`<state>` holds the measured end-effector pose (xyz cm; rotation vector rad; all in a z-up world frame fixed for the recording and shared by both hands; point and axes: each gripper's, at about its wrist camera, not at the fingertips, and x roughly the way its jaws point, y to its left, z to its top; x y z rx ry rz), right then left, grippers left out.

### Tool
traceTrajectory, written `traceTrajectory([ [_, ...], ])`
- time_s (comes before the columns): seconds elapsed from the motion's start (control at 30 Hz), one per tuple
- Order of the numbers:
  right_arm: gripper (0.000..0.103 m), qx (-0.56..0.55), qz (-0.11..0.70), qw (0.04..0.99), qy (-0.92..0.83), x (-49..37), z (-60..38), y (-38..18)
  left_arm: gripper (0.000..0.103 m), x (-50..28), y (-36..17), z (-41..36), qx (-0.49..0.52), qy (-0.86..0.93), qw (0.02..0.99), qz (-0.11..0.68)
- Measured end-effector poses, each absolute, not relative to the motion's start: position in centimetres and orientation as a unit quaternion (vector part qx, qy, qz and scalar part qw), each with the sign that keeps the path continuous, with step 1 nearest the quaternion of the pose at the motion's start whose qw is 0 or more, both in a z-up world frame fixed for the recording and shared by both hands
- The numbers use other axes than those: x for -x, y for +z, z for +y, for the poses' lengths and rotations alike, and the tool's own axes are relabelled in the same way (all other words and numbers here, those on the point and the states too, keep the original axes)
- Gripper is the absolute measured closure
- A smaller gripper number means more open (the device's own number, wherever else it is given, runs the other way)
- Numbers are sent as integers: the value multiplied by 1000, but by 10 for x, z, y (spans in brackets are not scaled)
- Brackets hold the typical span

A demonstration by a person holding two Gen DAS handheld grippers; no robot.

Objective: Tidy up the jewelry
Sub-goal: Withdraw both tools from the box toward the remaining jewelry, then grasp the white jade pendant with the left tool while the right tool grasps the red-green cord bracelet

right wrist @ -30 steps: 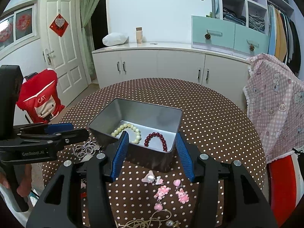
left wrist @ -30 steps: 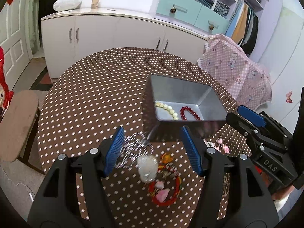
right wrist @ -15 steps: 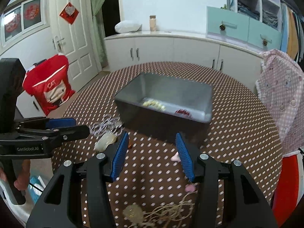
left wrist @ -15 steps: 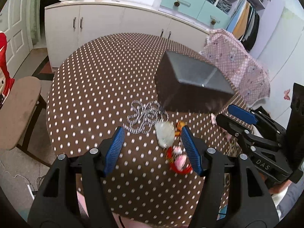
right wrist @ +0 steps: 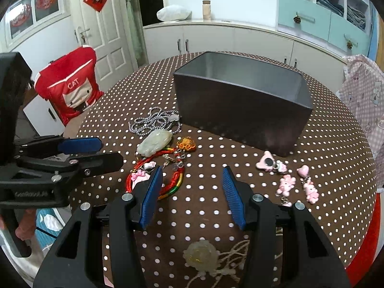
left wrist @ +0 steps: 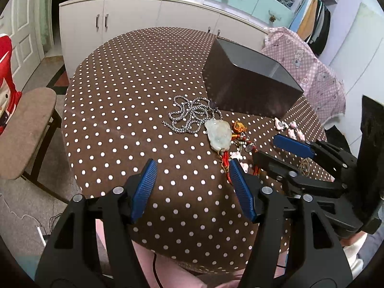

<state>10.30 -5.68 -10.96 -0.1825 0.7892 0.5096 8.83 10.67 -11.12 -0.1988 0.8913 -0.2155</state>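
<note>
Between picks: left gripper and right gripper both spread and empty above loose jewelry lying just in front of the grey metal box, jade pendant nearest it; next, probably lowering over one piece to pinch it.

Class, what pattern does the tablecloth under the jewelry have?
Brown with small white polka dots; the tablecloth shows best in the left wrist view.
</note>
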Motion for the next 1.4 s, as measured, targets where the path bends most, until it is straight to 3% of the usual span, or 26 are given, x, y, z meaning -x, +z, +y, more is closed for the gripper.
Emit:
traceTrajectory([
  [0.03, 55, 99, 377, 888, 244, -102, -53, -112, 40, -87, -111, 105, 93, -104, 893, 429],
  [0.13, 71, 122, 359, 891, 248, -98, -47, -116, 40, -84, -110, 103, 90, -107, 893, 428],
  [0.2, 92, 128, 353, 889, 262, -96, -44, -117, 40, -84, -111, 102, 88, -106, 893, 427],
  [0.3, 95, 142, 350, 887, 266, -96, -43, -117, 40, -85, -110, 101, 85, -105, 894, 428],
  [1.07, 100, 58, 283, 919, 270, -93, -96, -51, 40, -105, -100, 83, 88, -120, 895, 421],
  [1.4, 98, 48, 303, 915, 262, -105, -115, -68, 40, -131, -108, 55, 50, -103, 894, 432],
])
